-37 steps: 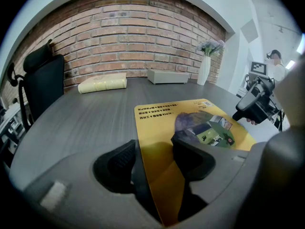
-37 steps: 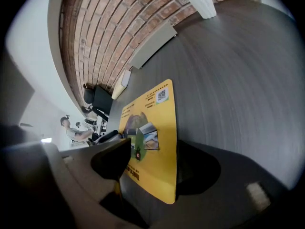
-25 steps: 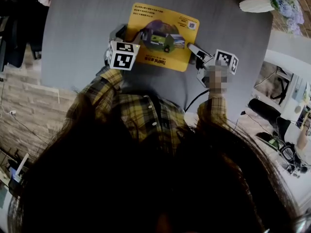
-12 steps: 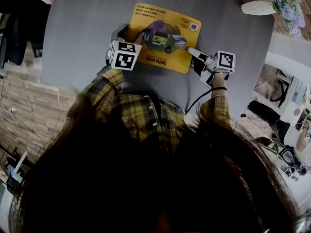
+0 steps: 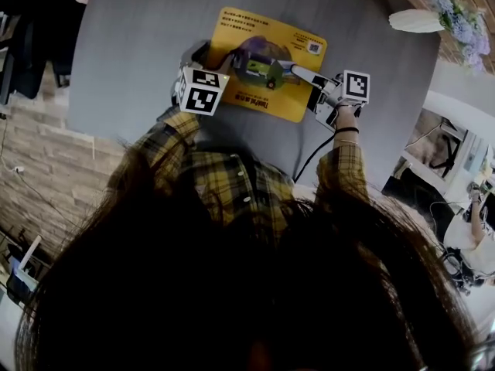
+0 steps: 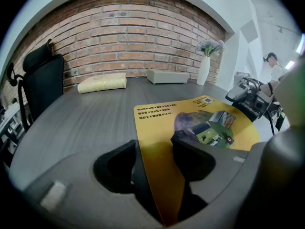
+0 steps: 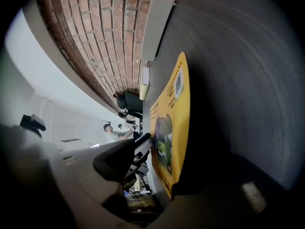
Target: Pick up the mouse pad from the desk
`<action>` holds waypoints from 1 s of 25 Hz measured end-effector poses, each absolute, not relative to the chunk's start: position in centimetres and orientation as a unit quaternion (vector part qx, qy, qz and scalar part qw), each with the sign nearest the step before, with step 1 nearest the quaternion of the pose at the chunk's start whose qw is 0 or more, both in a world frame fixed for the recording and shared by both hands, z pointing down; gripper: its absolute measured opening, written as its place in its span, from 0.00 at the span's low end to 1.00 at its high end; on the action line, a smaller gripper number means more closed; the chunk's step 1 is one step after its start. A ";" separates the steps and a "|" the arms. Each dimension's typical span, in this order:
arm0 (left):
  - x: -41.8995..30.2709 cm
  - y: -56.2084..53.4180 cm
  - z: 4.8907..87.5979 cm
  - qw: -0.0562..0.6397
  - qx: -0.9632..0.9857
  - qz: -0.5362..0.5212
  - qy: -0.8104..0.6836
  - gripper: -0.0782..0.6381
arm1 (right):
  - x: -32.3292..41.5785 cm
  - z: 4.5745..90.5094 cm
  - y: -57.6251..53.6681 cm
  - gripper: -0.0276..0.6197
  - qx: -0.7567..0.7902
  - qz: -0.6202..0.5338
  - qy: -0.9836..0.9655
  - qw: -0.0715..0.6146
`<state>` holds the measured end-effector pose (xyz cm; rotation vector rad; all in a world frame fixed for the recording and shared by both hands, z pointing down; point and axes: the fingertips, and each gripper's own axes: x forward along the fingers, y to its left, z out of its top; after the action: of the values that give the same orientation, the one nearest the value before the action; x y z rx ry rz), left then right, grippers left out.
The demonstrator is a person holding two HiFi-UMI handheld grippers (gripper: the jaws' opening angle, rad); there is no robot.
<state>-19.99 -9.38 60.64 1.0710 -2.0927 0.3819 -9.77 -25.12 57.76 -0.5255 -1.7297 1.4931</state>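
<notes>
Across desk (image 5: 131, 68) from flower-filled vase (image 5: 418, 19), mouse pad (image 5: 232, 29) pinched in left gripper (image 6: 155, 149); right gripper (image 7: 167, 156) jaws spread, closing.

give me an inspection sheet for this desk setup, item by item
surface: grey desk, matte.
job's things: yellow mouse pad on the desk, near corner raised.
clutter: pale yellow block, grey box and vase of flowers along the far edge.
grippers: left gripper shut on the pad's corner; right gripper open, its fingers have just been closing, the pad's edge between them.
cables: black cable from the right gripper toward the person.
surroundings: brick wall, black chair, a person in the background.
</notes>
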 end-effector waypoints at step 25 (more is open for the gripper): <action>-20.1 -9.5 60.8 0.367 0.417 0.147 -0.818 0.47 | -10.1 60.0 -24.5 0.06 -0.174 0.557 -0.685 0.435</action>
<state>-20.07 -9.45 60.79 1.0728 -2.1028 0.3773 -10.12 -24.51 60.02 -0.4323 -1.7060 1.3875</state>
